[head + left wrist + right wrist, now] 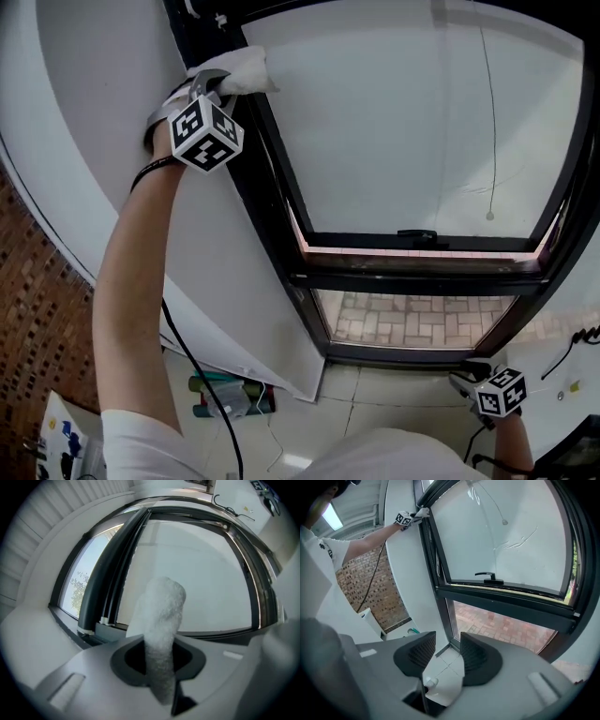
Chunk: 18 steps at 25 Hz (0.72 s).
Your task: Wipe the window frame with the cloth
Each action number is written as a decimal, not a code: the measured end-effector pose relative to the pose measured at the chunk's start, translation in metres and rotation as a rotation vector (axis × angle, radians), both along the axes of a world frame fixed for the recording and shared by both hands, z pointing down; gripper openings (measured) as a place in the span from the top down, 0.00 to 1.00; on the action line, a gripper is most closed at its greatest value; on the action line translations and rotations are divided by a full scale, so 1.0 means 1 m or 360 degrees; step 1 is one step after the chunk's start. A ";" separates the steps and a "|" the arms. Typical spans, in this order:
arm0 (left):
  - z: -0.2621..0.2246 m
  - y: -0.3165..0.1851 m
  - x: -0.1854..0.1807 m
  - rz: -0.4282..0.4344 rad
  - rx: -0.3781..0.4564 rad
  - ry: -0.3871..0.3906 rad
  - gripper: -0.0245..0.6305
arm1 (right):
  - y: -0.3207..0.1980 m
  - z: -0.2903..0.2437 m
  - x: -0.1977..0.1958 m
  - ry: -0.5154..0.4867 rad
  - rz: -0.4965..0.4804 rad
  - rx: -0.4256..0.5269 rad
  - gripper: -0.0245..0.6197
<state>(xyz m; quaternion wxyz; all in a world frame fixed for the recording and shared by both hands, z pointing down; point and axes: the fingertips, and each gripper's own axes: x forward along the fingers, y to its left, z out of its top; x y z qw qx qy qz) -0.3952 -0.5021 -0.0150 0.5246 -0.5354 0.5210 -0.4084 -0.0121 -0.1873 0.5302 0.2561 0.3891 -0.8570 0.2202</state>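
Wiping was judged in hand: the cloth [242,67] was clamped by the left claw [221,86] on the window frame [272,187] at eleven o'clock; the right claw [466,380] was held parted, empty. A downward stroke was called for.

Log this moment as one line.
left gripper: shut on white fluffy cloth, at upper left of black window frame | right gripper: open, empty, held low

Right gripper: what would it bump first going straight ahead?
Probably the bottom corner of the window frame, which shows between the open jaws of the right gripper; depth is unclear.
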 end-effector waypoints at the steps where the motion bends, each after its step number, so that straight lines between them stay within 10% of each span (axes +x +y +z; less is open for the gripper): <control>1: 0.009 0.001 0.000 0.0004 -0.0008 0.0013 0.82 | -0.003 -0.001 -0.001 -0.0003 -0.0018 0.0006 0.71; 18: 0.312 0.005 0.004 -0.0035 -0.0449 0.0108 0.82 | -0.019 0.003 -0.016 0.0008 -0.0147 -0.0007 0.71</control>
